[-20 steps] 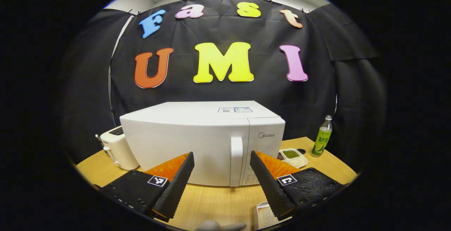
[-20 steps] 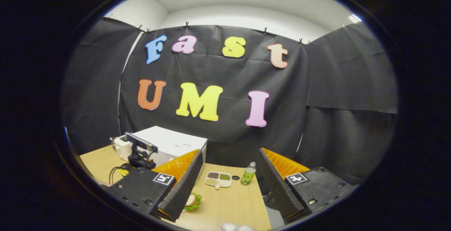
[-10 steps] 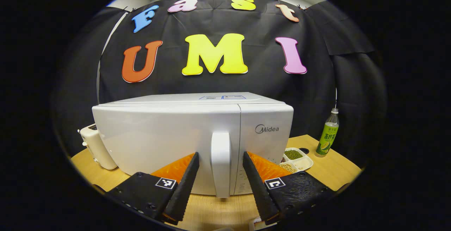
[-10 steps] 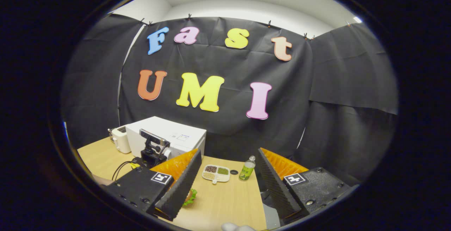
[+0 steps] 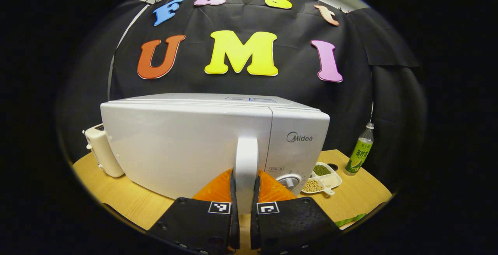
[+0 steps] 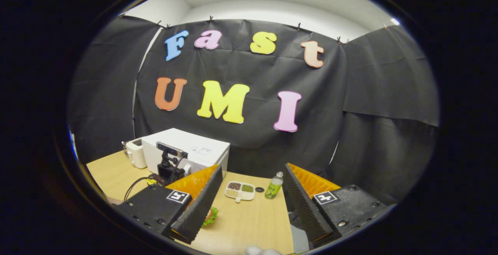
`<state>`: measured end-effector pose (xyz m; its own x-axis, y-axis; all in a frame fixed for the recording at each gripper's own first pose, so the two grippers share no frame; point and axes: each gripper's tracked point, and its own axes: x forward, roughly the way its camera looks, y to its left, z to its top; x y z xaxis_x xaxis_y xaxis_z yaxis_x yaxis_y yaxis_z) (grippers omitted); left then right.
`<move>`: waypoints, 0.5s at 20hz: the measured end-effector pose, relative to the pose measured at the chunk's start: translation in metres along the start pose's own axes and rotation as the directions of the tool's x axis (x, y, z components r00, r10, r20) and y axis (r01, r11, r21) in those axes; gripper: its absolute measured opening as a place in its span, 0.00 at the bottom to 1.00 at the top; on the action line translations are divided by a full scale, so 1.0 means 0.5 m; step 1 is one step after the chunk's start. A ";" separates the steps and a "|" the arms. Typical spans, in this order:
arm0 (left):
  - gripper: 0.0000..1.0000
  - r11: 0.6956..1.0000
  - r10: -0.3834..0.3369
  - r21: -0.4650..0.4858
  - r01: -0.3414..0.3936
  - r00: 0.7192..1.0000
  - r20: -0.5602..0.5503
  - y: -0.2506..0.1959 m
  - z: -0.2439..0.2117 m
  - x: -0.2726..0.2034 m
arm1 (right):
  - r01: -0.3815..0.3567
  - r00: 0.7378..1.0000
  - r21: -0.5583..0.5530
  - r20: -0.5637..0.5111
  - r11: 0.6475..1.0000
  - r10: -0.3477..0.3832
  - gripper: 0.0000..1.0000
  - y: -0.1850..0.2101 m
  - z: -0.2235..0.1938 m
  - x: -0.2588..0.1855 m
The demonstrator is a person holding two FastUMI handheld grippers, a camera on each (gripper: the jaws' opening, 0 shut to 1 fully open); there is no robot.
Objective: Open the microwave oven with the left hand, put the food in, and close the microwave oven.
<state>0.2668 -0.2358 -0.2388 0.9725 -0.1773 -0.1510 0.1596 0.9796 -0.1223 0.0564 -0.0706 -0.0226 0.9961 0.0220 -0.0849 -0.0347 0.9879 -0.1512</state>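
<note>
Gripping the upright door handle point(image 5: 246, 165) of the microwave oven point(image 5: 186, 146) on the tabletop point(image 5: 116, 196), your left tool point(image 5: 244, 192) has closed from wide; the right tool point(image 6: 249, 208) stays wide apart.

Bench layout

In the left gripper view, the microwave oven point(image 5: 202, 142) stands mid-bench point(image 5: 124, 200), a toaster point(image 5: 99, 152) just left of it. Right of it lies a divided tray point(image 5: 325, 179), with a bottle point(image 5: 358, 153) farther right.

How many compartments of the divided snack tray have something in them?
3, going by the right gripper view: in the snack tray one dark filling at back left, one green at back right, one pale in front. A further compartment may be hidden.
</note>
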 end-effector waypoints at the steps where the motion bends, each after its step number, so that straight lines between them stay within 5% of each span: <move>1: 0.10 1.000 0.003 0.010 -0.003 1.000 -0.001 -0.001 -0.001 -0.003 | -0.003 1.000 0.000 0.001 1.000 0.003 0.96 0.001 0.000 -0.002; 4: 0.01 1.000 0.000 0.007 0.000 1.000 -0.003 -0.001 -0.001 -0.003 | -0.011 1.000 -0.002 -0.008 1.000 0.011 0.96 0.004 -0.008 -0.008; 10: 0.01 0.999 -0.048 -0.002 0.048 0.999 -0.015 -0.004 -0.001 -0.006 | -0.019 1.000 -0.002 -0.003 1.000 0.019 0.96 0.006 -0.007 -0.010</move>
<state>0.2634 -0.2371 -0.2387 0.9611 -0.2254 -0.1594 0.2057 0.9698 -0.1312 0.0508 -0.0684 -0.0259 0.9950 0.0405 -0.0912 -0.0541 0.9870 -0.1515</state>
